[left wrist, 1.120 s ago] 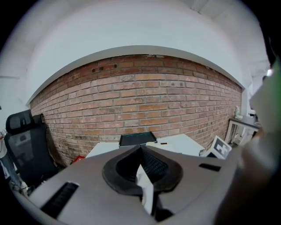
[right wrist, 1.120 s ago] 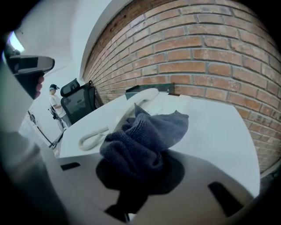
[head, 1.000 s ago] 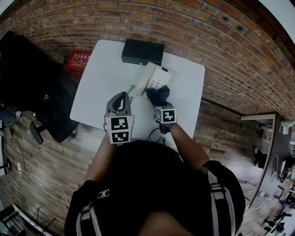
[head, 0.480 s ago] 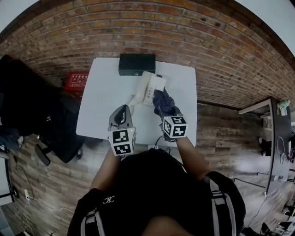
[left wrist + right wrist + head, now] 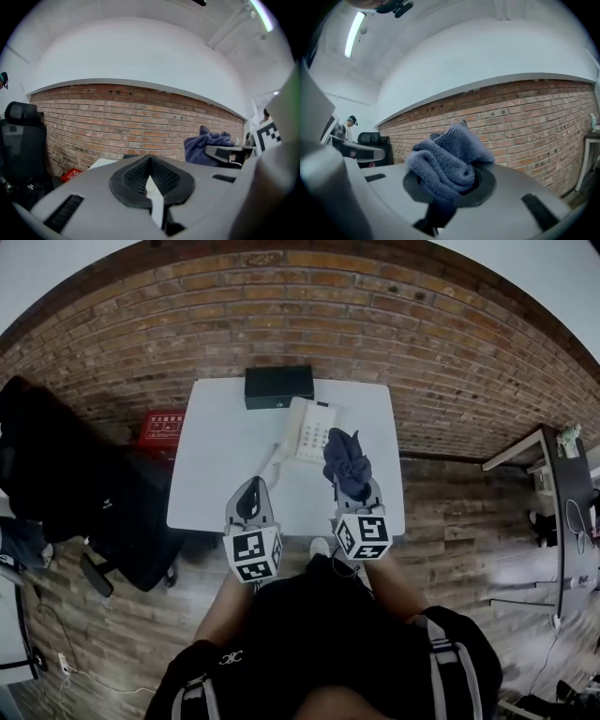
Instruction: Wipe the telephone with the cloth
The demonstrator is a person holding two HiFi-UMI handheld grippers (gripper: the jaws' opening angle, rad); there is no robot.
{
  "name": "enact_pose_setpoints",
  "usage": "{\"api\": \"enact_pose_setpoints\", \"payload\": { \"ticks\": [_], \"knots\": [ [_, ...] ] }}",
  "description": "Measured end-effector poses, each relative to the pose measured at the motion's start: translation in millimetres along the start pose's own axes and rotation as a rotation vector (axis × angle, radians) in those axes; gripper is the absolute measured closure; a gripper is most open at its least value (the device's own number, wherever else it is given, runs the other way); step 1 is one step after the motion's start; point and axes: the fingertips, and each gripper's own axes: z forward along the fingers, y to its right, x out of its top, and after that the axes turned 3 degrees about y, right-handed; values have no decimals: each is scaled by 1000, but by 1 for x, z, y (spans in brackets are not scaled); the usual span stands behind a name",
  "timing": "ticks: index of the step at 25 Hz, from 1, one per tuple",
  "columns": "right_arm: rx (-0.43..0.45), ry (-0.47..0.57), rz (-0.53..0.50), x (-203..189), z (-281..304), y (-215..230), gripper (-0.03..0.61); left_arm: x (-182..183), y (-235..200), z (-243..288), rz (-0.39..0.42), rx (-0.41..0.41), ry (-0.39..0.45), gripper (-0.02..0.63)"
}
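Observation:
A white telephone [image 5: 309, 428] lies near the back middle of the white table [image 5: 220, 460], its cord trailing toward the front left. My right gripper [image 5: 349, 476] is shut on a bunched blue-grey cloth [image 5: 346, 460], held above the table's right part, just right of and nearer than the phone. In the right gripper view the cloth [image 5: 447, 161] bulges out of the closed jaws. My left gripper [image 5: 250, 500] hovers over the table's front edge, shut with nothing in it; its closed pads [image 5: 151, 180] fill the left gripper view, with the cloth [image 5: 206, 145] at the right.
A black box [image 5: 278, 386] sits at the table's back edge against the brick wall [image 5: 375, 324]. A black office chair [image 5: 84, 493] and a red crate [image 5: 155, 430] stand left of the table. Wooden floor lies around; a desk [image 5: 562, 512] shows far right.
Both grippers have pulled back toward me and risen. The cloth in the right gripper has come off the telephone and now hangs to its right.

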Motion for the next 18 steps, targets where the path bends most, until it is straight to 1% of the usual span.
{"api": "enact_pose_setpoints", "payload": {
  "ticks": [4, 8, 12, 18],
  "knots": [
    [14, 18, -8, 6, -17, -17, 535, -6, 2, -14, -2, -37, -4, 621],
    [31, 12, -21, 4, -33, -28, 535, -13, 5, -27, 0, -52, -15, 621],
    [30, 8, -20, 7, -41, -31, 535, -9, 5, -35, 8, -52, -13, 621],
    [31, 5, -11, 6, -48, -39, 535, -7, 0, -46, 60, -28, 2, 621]
  ]
}}
